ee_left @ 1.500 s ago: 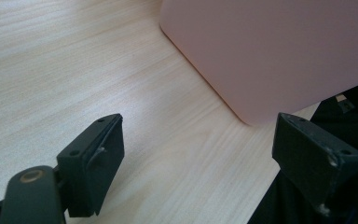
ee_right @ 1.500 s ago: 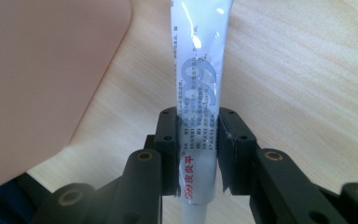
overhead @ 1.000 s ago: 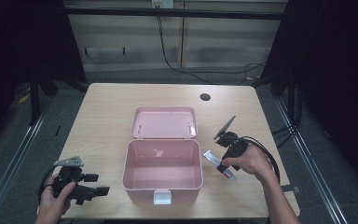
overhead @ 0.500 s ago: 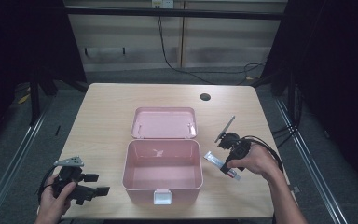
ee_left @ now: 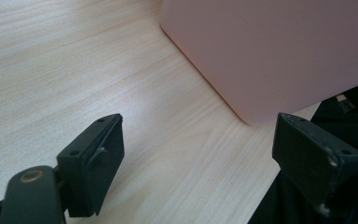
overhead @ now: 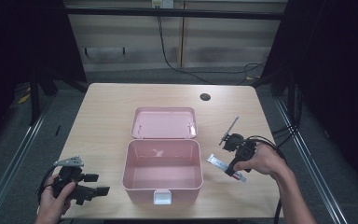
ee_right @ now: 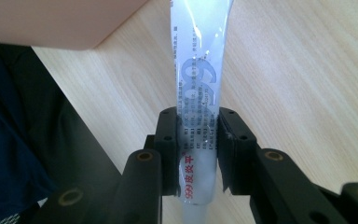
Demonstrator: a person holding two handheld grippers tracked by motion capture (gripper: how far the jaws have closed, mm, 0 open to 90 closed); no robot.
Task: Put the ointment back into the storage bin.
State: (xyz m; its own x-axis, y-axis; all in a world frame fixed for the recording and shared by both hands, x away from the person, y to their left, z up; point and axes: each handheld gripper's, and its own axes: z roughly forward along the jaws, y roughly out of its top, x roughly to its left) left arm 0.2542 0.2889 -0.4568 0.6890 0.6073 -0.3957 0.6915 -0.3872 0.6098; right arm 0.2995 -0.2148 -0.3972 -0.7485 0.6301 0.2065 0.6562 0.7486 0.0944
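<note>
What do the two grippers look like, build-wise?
Both are black, hand-held, two-jaw tools. The left gripper carries a grey three-cornered plate on top and trails a black cable. The right gripper also trails a black cable. The jaws are blocky, with flat pads and screw holes; brass-coloured pivots show at the links. Forearms are bare.

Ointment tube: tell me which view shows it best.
The right gripper view: the ointment tube fills the middle, print legible, clamped between the right gripper's jaws. The high view shows it small, beside the pink box.
</note>
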